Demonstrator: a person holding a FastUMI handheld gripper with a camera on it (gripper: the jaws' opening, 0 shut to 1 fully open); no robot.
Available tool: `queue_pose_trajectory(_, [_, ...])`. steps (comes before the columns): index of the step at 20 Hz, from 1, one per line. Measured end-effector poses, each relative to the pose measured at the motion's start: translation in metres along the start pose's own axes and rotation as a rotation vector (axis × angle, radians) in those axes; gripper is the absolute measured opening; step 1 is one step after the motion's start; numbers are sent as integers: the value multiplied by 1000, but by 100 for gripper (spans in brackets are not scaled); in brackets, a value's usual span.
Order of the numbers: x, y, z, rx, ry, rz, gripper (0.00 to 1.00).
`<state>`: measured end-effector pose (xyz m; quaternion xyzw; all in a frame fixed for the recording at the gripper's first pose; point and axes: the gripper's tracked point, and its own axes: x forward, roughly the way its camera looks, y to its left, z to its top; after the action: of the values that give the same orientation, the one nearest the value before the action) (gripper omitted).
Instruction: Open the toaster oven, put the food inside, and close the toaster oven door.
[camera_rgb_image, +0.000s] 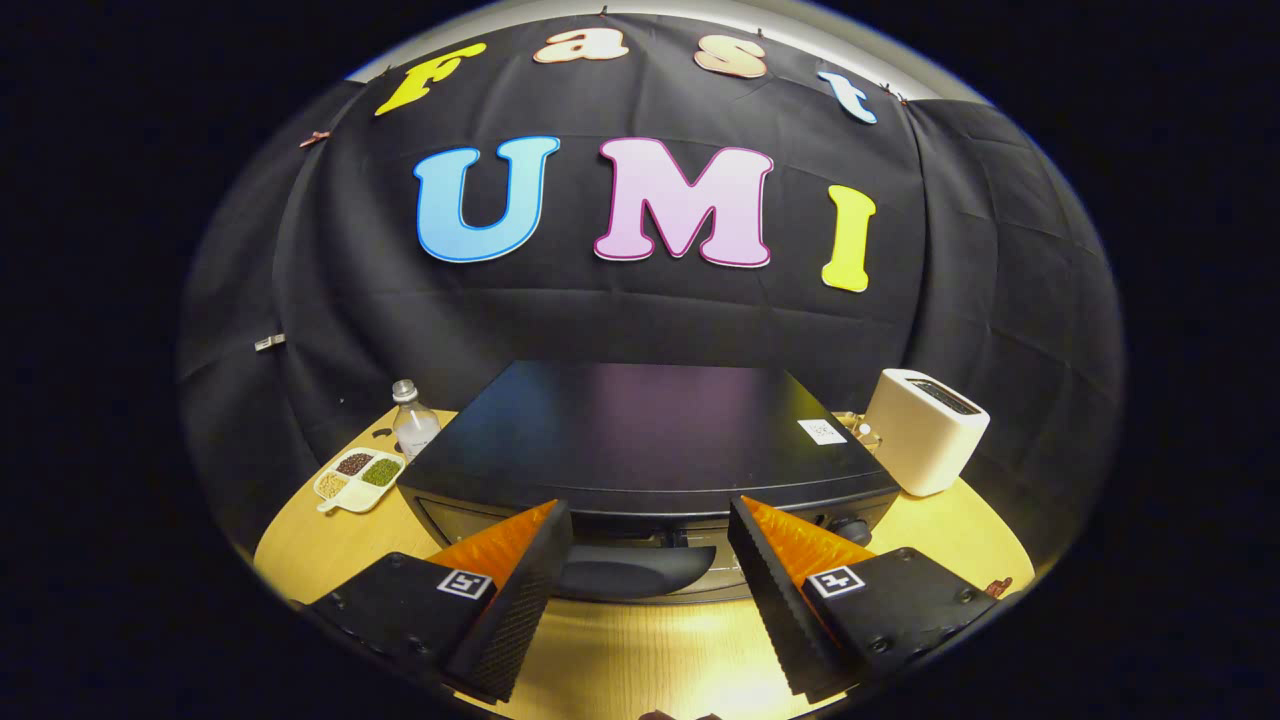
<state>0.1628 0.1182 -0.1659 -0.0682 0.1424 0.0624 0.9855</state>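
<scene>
The oven (640, 440) front is largely hidden below its top edge and behind the two fingers (520, 590). The handle (630, 572) ends pass behind the fingers. A knob (850, 527) is partly covered. Items behind the toaster (925, 430) are too small to identify. Tray (358, 478) contents are indistinct.

We see our black two-finger gripper (650, 535) with its fingers spread apart, empty: each finger (520, 590) is a black wedge with a ribbed inner pad, an orange upper face, dark screws, and a small square black-and-white marker tag on its block.
</scene>
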Motion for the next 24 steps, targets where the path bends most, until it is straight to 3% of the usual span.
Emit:
queue_pose_trajectory(9, [0,7,-22,166,103,58,99])
queue_pose_trajectory(24, [-51,4,-59,120,100,69,98])
